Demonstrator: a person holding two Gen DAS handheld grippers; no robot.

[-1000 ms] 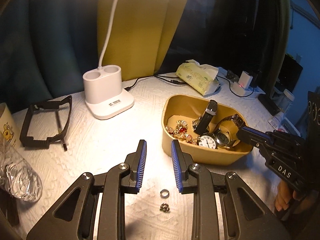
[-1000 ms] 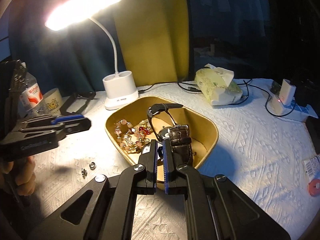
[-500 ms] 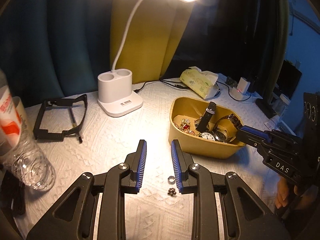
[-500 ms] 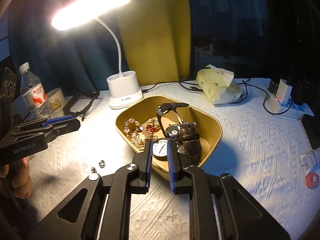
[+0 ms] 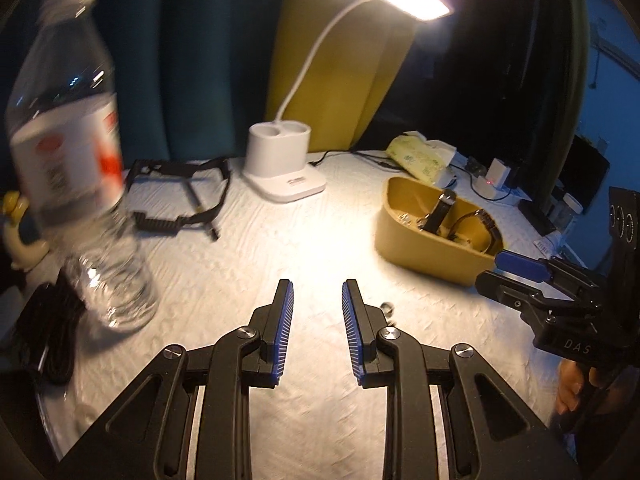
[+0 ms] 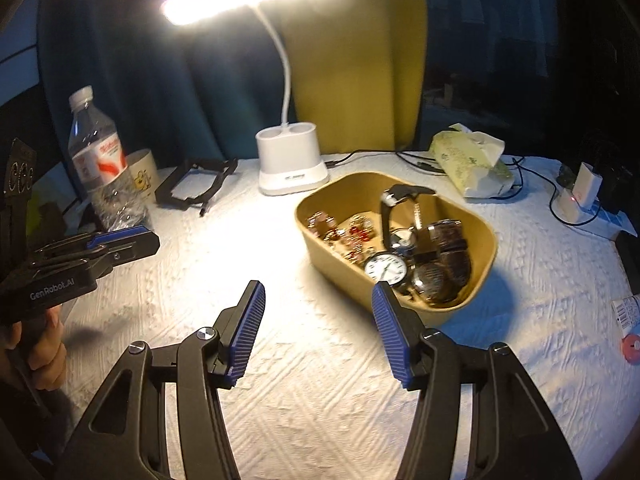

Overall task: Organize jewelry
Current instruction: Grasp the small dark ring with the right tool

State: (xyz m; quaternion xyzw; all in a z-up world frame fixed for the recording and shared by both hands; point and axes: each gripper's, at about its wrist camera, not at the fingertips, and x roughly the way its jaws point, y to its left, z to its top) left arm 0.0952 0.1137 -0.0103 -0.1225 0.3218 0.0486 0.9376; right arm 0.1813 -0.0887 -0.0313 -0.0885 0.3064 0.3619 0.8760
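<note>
A tan tray (image 6: pixel 486 248) holds several watches (image 6: pixel 386 269) and beaded bracelets (image 6: pixel 348 236); it also shows in the left wrist view (image 5: pixel 424 254). A small ring (image 5: pixel 387 307) lies on the white cloth just right of my left gripper's right finger. My left gripper (image 5: pixel 317 286) is open and empty, held above the cloth left of the tray. My right gripper (image 6: pixel 317 288) is wide open and empty, just in front of the tray's near left corner. In the left wrist view it (image 5: pixel 508 268) sits beside the tray's near end.
A white lamp base (image 6: pixel 291 170) stands behind the tray. A water bottle (image 5: pixel 72 168) is close on the left, with a mug (image 6: pixel 140 176) behind it. A black frame (image 5: pixel 180 196), a tissue pack (image 6: pixel 472 166), cables and a charger (image 6: pixel 582 196) lie around.
My right gripper has opened wide and pulled back from over the tray. My left gripper has drawn back and left, bringing the bottle close; its jaws are a little wider.
</note>
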